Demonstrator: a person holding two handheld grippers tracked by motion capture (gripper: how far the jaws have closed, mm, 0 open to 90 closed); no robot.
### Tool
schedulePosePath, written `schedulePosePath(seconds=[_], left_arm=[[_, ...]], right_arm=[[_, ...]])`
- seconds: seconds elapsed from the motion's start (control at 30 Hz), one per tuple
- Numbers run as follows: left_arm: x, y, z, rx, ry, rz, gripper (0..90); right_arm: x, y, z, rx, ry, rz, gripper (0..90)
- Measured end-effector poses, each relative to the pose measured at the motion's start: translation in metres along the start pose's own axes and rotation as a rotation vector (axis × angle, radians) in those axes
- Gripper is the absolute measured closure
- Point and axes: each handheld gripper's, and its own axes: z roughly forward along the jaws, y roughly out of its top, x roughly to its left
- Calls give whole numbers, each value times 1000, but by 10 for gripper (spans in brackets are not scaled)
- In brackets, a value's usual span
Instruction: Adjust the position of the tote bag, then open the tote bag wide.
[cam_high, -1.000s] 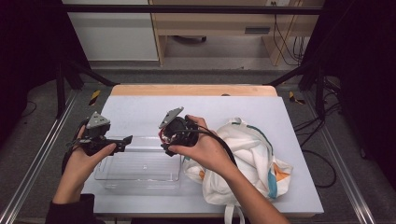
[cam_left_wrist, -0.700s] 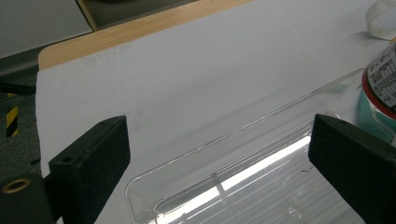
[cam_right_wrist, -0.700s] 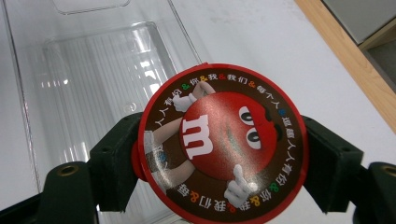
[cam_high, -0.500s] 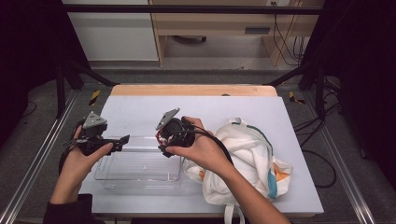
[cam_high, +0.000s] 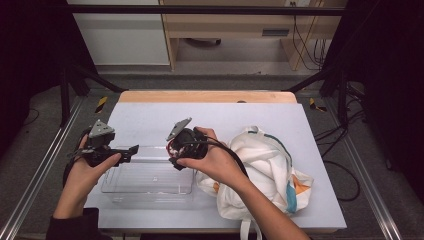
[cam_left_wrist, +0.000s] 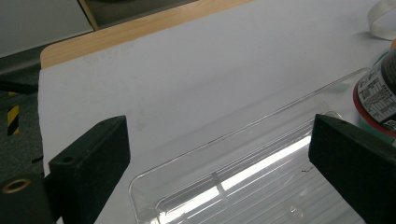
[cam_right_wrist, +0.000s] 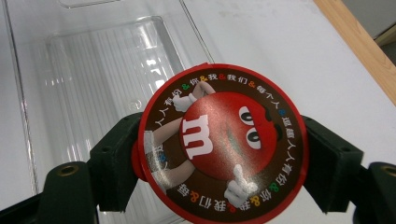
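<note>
Right gripper (cam_right_wrist: 224, 154) jaws clamp round red-lidded candy tub (cam_right_wrist: 222, 142) over clear plastic tray (cam_high: 147, 177), frame centre; left gripper (cam_left_wrist: 224, 163) jaws apart, empty.

Clear tray (cam_high: 150, 180) set on table (cam_high: 150, 117) nr front-left edge, cloth bag (cam_high: 270, 170) just to its right, candy tub (cam_right_wrist: 219, 144) held over tray's right end.
</note>
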Motion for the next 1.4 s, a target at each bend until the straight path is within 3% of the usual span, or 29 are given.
schedulePosePath(seconds=[1.4], left_arm=[[-1,1,-1,-2,-6,8,54]], right_arm=[[-2,-17,21,25,51,36,241]])
